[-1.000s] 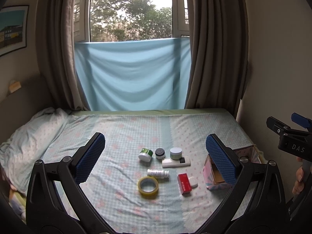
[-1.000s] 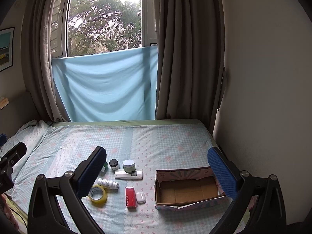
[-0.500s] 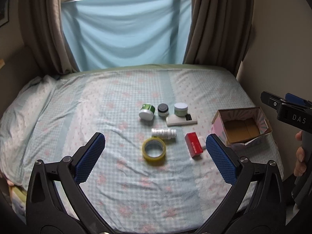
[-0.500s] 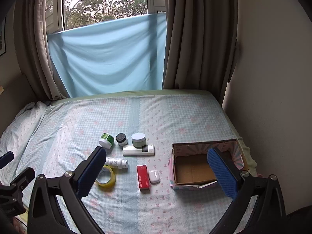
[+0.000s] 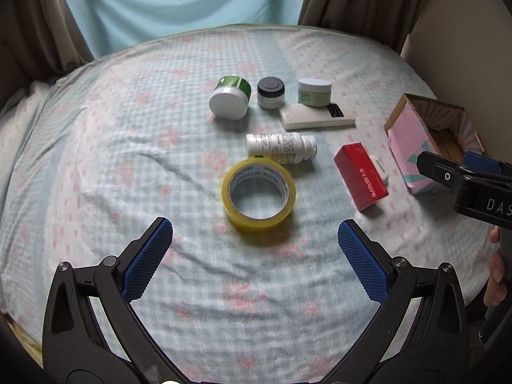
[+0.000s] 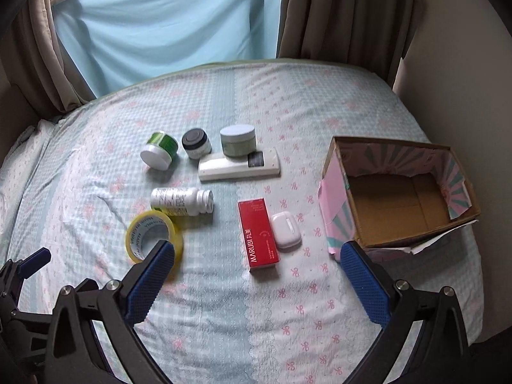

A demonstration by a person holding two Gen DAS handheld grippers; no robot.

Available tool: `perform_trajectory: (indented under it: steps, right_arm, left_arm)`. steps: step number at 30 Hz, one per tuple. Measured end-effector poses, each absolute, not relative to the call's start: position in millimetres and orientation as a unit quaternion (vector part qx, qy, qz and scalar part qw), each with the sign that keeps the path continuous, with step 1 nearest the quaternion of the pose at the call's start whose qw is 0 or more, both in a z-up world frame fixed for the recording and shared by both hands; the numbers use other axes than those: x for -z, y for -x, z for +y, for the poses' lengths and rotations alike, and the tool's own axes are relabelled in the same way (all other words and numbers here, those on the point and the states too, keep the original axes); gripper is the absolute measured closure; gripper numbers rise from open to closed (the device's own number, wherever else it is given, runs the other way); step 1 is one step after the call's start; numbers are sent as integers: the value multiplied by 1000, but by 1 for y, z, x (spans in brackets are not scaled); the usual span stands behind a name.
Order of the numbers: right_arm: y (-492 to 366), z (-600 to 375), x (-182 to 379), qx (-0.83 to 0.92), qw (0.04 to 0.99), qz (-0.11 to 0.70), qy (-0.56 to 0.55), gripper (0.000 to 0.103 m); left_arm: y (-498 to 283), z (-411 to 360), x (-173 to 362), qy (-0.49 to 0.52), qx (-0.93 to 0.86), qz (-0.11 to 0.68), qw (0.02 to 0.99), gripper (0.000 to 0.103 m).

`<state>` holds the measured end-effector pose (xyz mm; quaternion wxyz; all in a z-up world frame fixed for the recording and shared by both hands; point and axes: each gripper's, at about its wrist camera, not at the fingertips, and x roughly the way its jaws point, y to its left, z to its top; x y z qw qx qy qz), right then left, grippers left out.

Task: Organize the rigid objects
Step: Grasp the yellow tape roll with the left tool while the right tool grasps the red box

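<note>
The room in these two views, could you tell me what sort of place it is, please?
Most likely a bedroom: the objects lie on a bed covered by a checked sheet, brown curtains hang behind it, and a pale blue cloth covers the window.

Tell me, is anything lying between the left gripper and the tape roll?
Nothing visible. The left gripper is open, and only bare bedsheet lies between it and the tape roll. The white bottle lies just beyond the roll, seemingly touching its far edge, not in the path.
</note>
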<state>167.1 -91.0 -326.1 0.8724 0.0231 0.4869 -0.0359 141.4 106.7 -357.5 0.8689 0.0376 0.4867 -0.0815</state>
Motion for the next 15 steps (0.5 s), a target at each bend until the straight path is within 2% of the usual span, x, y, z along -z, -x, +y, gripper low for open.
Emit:
perform_trajectory:
  steps: [6,10,15]
  right_arm:
    - [-186,-91,391,31,868,496,9,5]
    - [-207,-92,420,13,861,507,35,16]
    - [-235,-97,436,-4,852,522,44,18]
  left_arm:
    - [-166,93,425,-38,85,501,860,1]
    - [-181,79,452,-56,83,500,860,1]
    - [-198,71,473,-53,67,513,854,1]
